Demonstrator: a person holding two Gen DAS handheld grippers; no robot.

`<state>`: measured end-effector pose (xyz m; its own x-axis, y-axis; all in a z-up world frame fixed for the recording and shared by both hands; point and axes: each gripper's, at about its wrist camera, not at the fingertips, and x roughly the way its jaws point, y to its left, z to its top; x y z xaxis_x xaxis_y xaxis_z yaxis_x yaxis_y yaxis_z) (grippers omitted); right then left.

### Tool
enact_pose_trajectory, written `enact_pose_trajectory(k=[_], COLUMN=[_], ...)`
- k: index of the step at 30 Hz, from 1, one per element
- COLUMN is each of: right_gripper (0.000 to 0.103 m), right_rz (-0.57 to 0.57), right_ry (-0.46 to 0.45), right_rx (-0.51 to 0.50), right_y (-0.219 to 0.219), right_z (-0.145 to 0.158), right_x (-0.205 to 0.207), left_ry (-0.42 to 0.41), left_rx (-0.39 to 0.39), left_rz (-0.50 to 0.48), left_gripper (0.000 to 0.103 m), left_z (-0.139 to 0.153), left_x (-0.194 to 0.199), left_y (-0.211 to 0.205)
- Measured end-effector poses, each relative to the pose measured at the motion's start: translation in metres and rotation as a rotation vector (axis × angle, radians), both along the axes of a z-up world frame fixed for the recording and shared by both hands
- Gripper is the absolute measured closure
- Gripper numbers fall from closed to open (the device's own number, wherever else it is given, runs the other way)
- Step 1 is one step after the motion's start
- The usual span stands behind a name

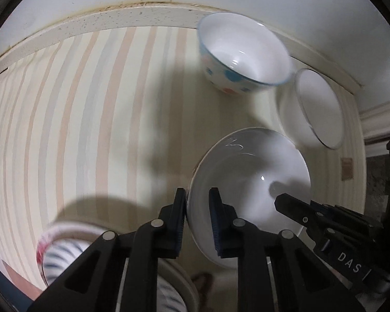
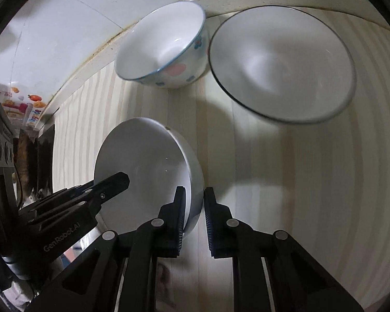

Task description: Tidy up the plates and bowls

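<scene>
With the left gripper (image 1: 198, 223) and right gripper (image 2: 192, 223) each pinched narrow on opposite rims of the plain white bowl (image 1: 249, 182) at the counter's six o'clock, lift level and evenly toward the dotted bowl (image 1: 243, 54) at twelve o'clock.

The surface (image 1: 96, 119) wears a pale covering striped in cream, peach and grey, bounded at the back by a speckled raised lip. Three bowls sit on it: a plain white bowl (image 2: 145, 166) nearest, a dotted bowl with a blue rim (image 2: 163, 44) at twelve o'clock from it, and a wide dark-rimmed bowl (image 2: 280, 65) at two o'clock.
</scene>
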<state>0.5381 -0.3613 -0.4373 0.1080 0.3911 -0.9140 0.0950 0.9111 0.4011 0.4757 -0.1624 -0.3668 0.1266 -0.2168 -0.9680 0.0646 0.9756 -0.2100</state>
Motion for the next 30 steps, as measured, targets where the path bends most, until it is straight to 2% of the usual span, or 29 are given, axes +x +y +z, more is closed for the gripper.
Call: enact_pose_trajectory(k=[7, 13, 21, 30], right_gripper=[0.087, 0.087, 0.087, 0.087], right_rz=[0.020, -0.015, -0.080, -0.119], right_ry=[-0.016, -0.011, 0.025, 0.052], right_rx=[-0.018, -0.019, -0.026, -0.054], right_y=[-0.005, -0.022, -0.057, -0.073], right_z=[0.033, 0.048, 0.039, 0.016], right_x=[-0.051, -0.102, -0.151, -0.165], left_ry=[-0.057, -0.062, -0.026, -0.012], left_rx=[0.000, -0.009, -0.005, 0.034], left_rz=[-0.069, -0.133, -0.198, -0.244], left_gripper=[0.087, 0.087, 0.087, 0.087], left_z=[0.036, 0.044, 0.022, -0.007], left_x=[-0.049, -0.083, -0.095, -0.101], left_y=[-0.021, -0.041, -0.067, -0.087])
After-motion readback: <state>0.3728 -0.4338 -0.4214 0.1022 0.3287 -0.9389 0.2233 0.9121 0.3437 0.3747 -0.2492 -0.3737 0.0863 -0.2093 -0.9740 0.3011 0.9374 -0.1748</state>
